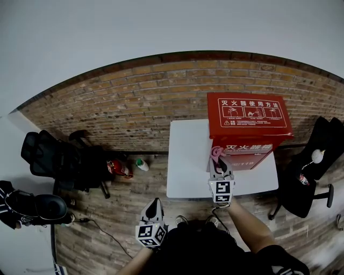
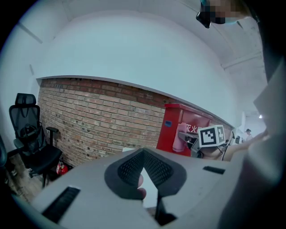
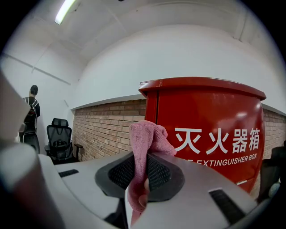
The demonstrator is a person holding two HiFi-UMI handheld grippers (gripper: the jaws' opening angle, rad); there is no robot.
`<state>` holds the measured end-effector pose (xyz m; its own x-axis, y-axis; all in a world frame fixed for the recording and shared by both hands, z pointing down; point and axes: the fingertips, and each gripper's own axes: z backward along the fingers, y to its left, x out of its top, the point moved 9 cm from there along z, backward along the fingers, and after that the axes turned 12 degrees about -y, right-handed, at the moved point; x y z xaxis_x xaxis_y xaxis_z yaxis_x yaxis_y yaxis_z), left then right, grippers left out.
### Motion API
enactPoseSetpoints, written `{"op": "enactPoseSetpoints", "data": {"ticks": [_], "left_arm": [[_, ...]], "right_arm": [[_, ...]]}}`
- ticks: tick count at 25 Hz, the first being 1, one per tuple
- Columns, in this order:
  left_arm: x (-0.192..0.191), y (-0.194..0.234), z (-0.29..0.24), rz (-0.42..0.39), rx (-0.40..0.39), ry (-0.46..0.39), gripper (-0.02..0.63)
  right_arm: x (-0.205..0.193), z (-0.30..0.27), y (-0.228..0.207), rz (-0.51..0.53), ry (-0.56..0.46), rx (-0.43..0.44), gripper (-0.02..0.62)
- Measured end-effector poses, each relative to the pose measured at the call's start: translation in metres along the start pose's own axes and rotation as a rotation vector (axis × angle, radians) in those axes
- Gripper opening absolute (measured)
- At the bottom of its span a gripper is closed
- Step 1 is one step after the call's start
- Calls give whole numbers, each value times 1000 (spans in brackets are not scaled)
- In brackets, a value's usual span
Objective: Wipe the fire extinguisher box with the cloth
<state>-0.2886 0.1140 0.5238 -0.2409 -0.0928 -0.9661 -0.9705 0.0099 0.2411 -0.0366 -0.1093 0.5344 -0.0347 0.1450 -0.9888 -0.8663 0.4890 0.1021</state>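
A white table (image 1: 185, 166) stands against a low brick wall (image 1: 134, 102) that gives way to plain white wall above. The floor (image 1: 97, 236) around the table has a brick-like pattern too. The red fire extinguisher box (image 1: 250, 126) stands upright on the far right part of the table, its white-lettered front facing the person.

The right gripper (image 3: 144, 162) has its jaws closed on a pink cloth (image 3: 149, 136), which bunches up above the jaw tips. It is held at the left part of the box's front, close against the red face. Whether it touches cannot be told.

The left gripper (image 2: 143, 153) hangs low and near, left of the table and well apart from the box. Its jaws are drawn together at the tips with nothing between them.

A black office chair (image 1: 51, 158) stands on the left, and a second chair (image 1: 312, 172) on the right. A small red extinguisher (image 1: 118, 167) and a green-capped bottle (image 1: 142, 164) lie on the floor between the left chair and the table. A person (image 3: 30, 114) stands far off by the left wall, under a ceiling strip light (image 3: 65, 10).
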Motion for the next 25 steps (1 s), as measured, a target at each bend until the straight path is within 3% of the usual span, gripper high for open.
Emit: {"op": "enactPoseSetpoints", "data": {"ticks": [9,17,25], "left_arm": [[-11,-26,-15,3,-48,-1,17],[-27,-55,-29,3,-76,13,17],[-38,-82,-38,1,-94,11,17]], "right_arm": [[-3,8,-23,15,-10,5,64],[-14,13,-54,-60,-8,-20,64],[-17,19,-67,-41,-14,-8,64]]}}
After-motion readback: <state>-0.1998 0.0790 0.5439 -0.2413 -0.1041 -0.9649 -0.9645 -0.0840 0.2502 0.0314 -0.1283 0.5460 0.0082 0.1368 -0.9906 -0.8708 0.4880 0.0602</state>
